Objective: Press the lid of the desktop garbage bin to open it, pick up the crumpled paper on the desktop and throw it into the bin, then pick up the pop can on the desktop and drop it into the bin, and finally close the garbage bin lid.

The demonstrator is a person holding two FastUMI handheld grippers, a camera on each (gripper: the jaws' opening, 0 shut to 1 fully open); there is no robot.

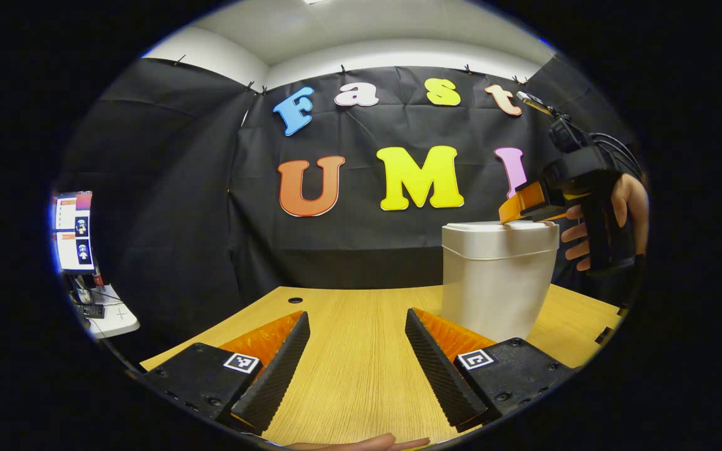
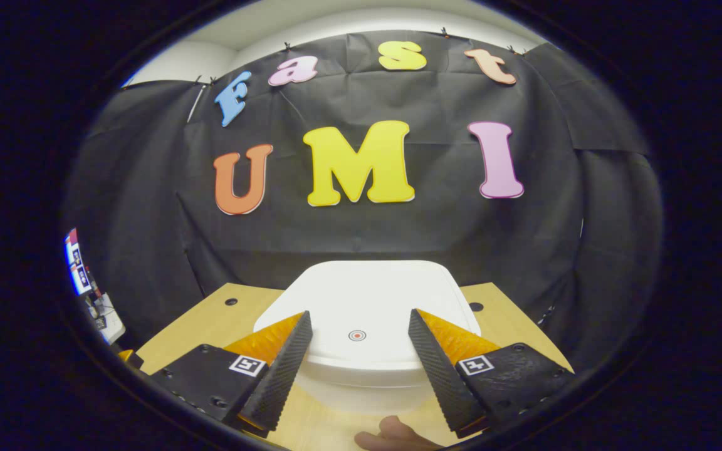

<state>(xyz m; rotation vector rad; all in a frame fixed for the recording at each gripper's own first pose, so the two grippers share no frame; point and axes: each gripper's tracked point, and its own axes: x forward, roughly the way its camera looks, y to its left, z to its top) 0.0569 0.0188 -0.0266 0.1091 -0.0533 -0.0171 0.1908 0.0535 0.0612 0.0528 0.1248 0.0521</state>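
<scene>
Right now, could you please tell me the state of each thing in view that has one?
Bin lid: closed, flat on the bin.
Left gripper: jaws open, holding nothing, over the table.
Right gripper: jaws open, holding nothing, over the lid.

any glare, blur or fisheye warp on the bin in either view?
Left gripper view: bin sharp, evenly lit, walls bowed by fisheye, no glare. Right gripper view: lid bright but not blown out, red dot readable; table edge curves; own fingers sharp.
</scene>
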